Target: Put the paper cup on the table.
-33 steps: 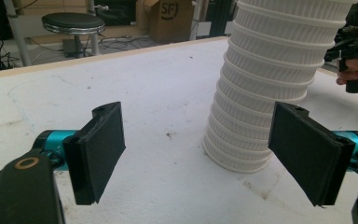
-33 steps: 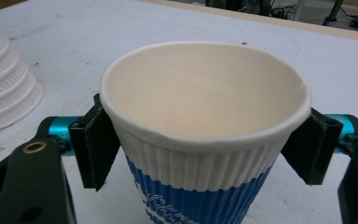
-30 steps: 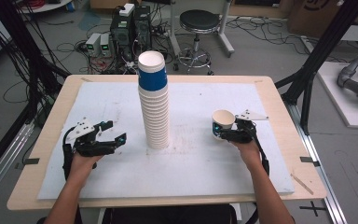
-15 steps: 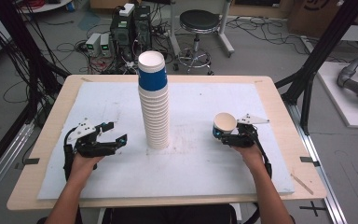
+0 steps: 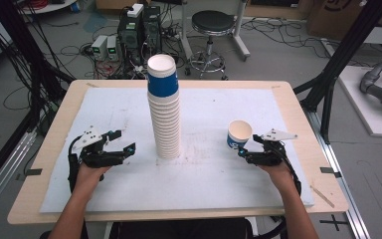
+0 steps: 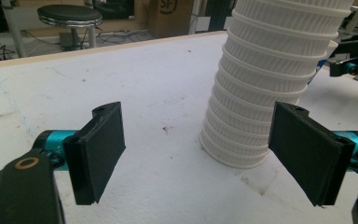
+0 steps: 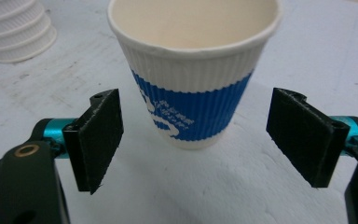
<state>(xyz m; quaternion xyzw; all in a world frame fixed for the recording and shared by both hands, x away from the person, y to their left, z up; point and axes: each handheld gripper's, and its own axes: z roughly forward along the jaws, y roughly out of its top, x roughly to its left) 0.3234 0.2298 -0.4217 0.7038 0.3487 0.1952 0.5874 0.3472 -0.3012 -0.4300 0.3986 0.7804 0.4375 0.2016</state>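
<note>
Landmark: the tall stack of white ribbed paper cups [image 5: 164, 117], its top cup banded blue, stands upright near the middle of the bench [image 5: 49, 149] on the white foam sheet [image 5: 219, 174].
Single cup: a white ribbed paper cup with a blue band [image 5: 239, 134] stands upright, mouth up, on the sheet well to the right of the stack, apart from it.
Right gripper: the right gripper [image 5: 242, 153] sits just on the near side of the single cup; its black jaws stand open on either side of the cup [image 7: 193, 79], pads clear of its wall.
Left gripper: the left gripper [image 5: 124, 143] rests left of the stack, jaws open with nothing between them; the stack's base [image 6: 256, 116] rises just beyond its right pad.
In the way: the stack stands between the two grippers.
Open room: bare sheet lies left, right and near side of the stack, out to the wooden edges of the bench.
Beyond the bench: a round black stool [image 5: 211, 22] and boxes of electronics with cables [image 5: 129, 35] stand on the floor behind the stack.
</note>
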